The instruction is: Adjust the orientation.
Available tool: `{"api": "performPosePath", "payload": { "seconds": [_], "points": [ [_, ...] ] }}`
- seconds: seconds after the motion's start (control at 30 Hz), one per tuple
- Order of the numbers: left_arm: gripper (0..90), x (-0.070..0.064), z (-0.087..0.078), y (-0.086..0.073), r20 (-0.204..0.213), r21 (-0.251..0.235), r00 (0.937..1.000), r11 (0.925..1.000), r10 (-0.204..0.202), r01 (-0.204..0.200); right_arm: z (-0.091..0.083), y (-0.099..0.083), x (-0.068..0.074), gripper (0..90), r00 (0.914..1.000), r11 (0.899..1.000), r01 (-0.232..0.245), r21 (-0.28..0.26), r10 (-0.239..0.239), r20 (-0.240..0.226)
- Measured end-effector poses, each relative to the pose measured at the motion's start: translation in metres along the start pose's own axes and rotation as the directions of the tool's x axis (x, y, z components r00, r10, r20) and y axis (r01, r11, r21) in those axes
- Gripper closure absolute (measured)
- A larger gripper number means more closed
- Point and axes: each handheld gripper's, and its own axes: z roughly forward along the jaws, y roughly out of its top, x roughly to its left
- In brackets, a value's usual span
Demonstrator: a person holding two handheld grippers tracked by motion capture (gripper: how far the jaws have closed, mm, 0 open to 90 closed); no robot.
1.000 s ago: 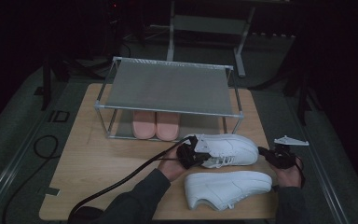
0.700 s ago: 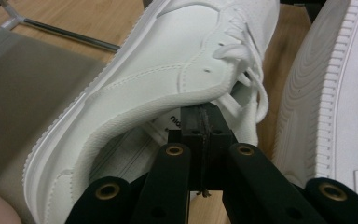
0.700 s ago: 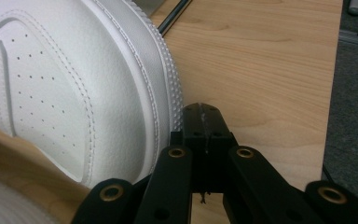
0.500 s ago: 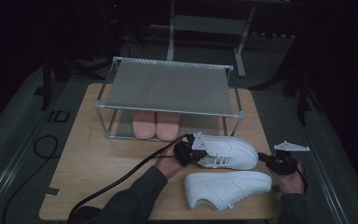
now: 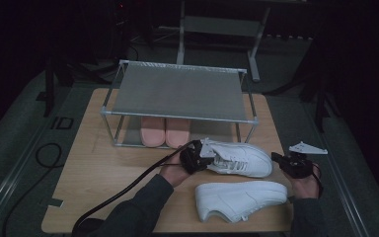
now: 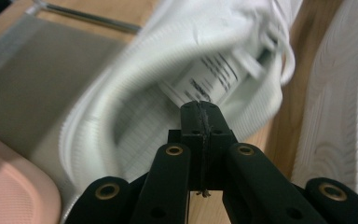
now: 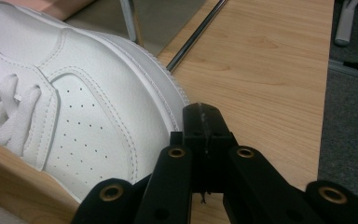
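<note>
Two white sneakers lie on the wooden table (image 5: 103,163) in front of a metal shoe rack (image 5: 177,91). My left gripper (image 5: 203,156) is shut, and its tips (image 6: 200,109) poke into the heel opening of the far sneaker (image 5: 242,160) (image 6: 135,116), whose heel looks slightly raised. My right gripper (image 5: 276,158) (image 7: 201,112) is shut with nothing between its jaws, its tips right beside that sneaker's toe (image 7: 84,116). The near sneaker (image 5: 242,197) (image 6: 340,116) rests flat near the front edge.
A pair of pink shoes (image 5: 165,131) (image 6: 9,186) sits under the rack's mesh shelf. A rack leg (image 7: 130,18) stands just behind the sneaker's toe. Black cables trail over the table's left front, and dark floor surrounds the table.
The left hand nudged right and back again at the sneaker's heel. The right gripper drifted slightly towards the toe. Both sneakers stay about where they were.
</note>
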Motion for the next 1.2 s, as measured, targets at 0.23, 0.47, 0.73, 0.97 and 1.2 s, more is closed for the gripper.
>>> {"api": "performPosePath", "payload": {
  "seconds": [0.23,0.47,0.73,0.97,1.2],
  "points": [
    [90.0,0.002,0.009,-0.003,0.000,0.006,0.9996,0.9996,-0.027,0.027,0.000,-0.001,-0.002,90.0,0.9999,1.000,-0.008,-0.007,0.007,-0.009],
    [90.0,-0.001,0.007,-0.002,0.045,-0.021,0.9983,0.9991,-0.036,0.037,0.003,-0.001,-0.002,90.0,1.0000,1.000,-0.003,-0.007,0.003,0.000],
    [90.0,-0.011,0.008,-0.001,0.095,-0.033,0.9945,0.9983,-0.044,0.047,0.011,0.004,-0.003,90.0,0.9999,1.000,0.005,-0.008,-0.005,0.014],
    [90.0,-0.015,0.006,0.001,0.099,-0.045,0.9943,0.9981,-0.038,0.043,0.017,0.010,-0.004,90.0,0.9998,1.000,0.012,0.007,-0.012,0.017],
    [90.0,-0.003,0.001,0.002,0.059,-0.042,0.9974,0.9982,-0.041,0.043,0.015,0.010,-0.001,90.0,0.9999,1.000,0.007,0.025,-0.007,0.008]
  ]
}}
